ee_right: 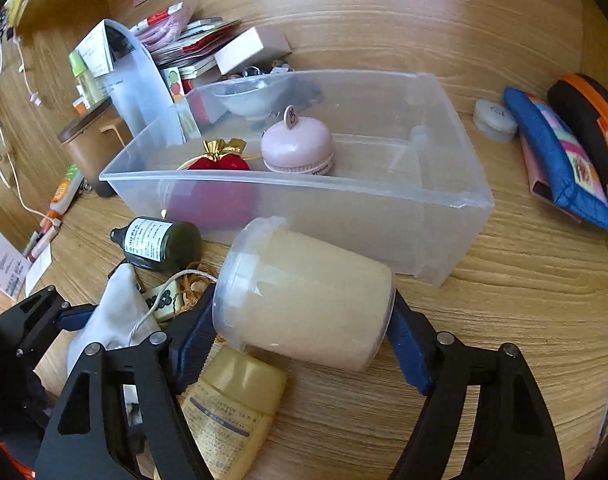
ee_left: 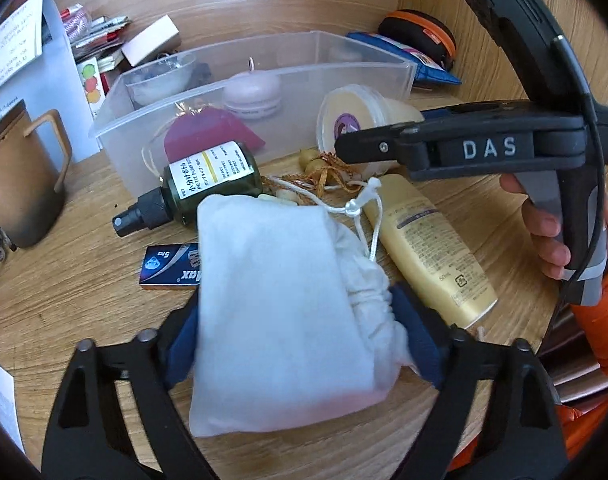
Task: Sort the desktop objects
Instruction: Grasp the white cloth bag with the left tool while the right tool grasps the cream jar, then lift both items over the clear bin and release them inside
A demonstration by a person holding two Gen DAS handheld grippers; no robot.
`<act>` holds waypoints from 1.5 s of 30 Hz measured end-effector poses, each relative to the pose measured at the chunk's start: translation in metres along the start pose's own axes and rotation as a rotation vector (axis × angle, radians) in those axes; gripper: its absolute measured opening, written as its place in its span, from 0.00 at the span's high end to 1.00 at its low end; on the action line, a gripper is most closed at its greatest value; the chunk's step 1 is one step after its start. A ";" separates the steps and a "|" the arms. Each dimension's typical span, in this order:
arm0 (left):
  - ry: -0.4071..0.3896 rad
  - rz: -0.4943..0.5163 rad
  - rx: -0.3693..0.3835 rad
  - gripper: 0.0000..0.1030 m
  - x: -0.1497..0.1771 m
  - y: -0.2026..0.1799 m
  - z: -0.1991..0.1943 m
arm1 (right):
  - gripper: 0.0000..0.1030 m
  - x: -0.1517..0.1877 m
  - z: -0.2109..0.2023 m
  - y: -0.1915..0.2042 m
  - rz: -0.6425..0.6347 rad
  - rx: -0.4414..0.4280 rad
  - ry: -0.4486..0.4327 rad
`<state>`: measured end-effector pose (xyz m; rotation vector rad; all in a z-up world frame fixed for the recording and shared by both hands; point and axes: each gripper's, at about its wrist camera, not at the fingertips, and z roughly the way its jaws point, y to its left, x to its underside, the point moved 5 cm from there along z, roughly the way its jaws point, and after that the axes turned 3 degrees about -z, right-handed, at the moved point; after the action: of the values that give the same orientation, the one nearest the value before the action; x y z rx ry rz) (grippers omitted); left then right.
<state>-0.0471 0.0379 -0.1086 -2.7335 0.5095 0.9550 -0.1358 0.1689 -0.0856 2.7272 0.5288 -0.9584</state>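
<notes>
My left gripper [ee_left: 296, 332] is shut on a white drawstring pouch [ee_left: 280, 320] above the wooden desk; the pouch also shows in the right wrist view [ee_right: 112, 316]. My right gripper [ee_right: 304, 336] is shut on a cream jar with a clear lid [ee_right: 304, 296], lying on its side in front of the clear plastic bin [ee_right: 344, 200]. The jar [ee_left: 356, 120] and bin [ee_left: 224, 92] also show in the left wrist view. The bin holds a red pouch with gold trim [ee_right: 220, 160] and a pink round gadget [ee_right: 298, 144].
On the desk lie a dark green spray bottle [ee_left: 200, 184], a yellow lotion tube [ee_left: 428, 248], a blue small box [ee_left: 172, 266] and gold cord with beads [ee_left: 324, 176]. A brown mug [ee_left: 20, 184] stands left. Pouches [ee_right: 564, 160] lie at right, papers and boxes behind.
</notes>
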 end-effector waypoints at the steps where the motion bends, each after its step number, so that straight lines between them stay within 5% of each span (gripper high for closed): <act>1: -0.008 -0.002 -0.002 0.24 0.000 0.001 -0.001 | 0.30 0.000 -0.001 0.001 -0.007 0.004 -0.002; 7: -0.049 -0.059 -0.015 0.41 -0.002 0.014 -0.015 | 0.32 0.002 -0.009 0.000 -0.012 -0.003 -0.021; 16: -0.122 -0.145 -0.048 0.52 -0.007 0.036 -0.041 | 0.35 0.000 -0.034 0.008 -0.082 0.046 -0.070; 45: -0.414 -0.246 -0.089 0.53 -0.079 0.081 -0.127 | 0.38 -0.036 -0.094 0.014 -0.173 0.093 -0.197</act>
<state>-0.0643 -0.0548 0.0335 -2.4867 0.0574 1.4476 -0.1035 0.1755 0.0104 2.6593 0.7076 -1.3082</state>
